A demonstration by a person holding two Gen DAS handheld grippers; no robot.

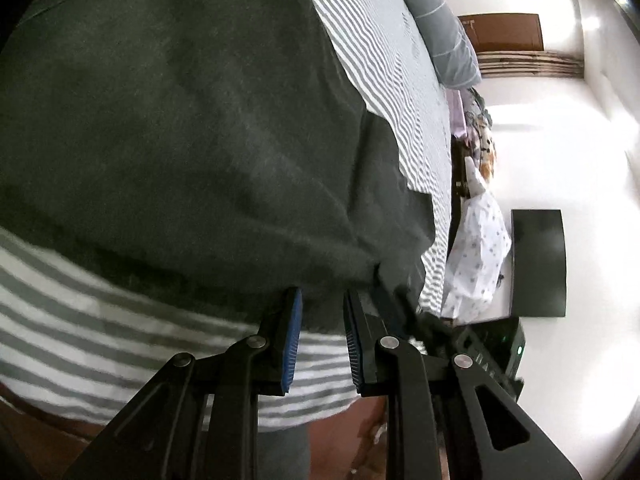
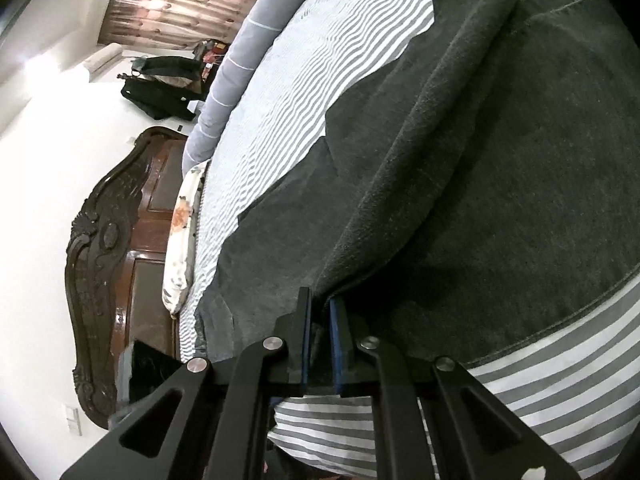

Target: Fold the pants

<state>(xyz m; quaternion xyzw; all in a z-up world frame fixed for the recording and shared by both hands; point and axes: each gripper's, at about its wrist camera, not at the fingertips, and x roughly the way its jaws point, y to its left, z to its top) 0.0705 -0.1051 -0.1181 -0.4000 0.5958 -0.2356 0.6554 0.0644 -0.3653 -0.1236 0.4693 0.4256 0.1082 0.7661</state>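
Dark grey pants (image 1: 180,140) lie spread on a bed with a grey-and-white striped sheet (image 1: 380,40). My left gripper (image 1: 322,294) is at the pants' near edge, its blue pads closed on a thick bunch of the dark cloth. In the right wrist view the pants (image 2: 500,180) show a long raised fold running away from me. My right gripper (image 2: 320,296) is shut on the near end of that fold, with cloth pinched between its pads. The striped sheet (image 2: 320,60) shows beyond the pants and under both grippers.
A grey bolster (image 2: 248,52) lies along the far side of the bed, next to a floral pillow (image 2: 182,232) and a carved dark wooden headboard (image 2: 120,240). White patterned cloth (image 1: 480,256) and a black box (image 1: 540,264) sit past the bed's edge.
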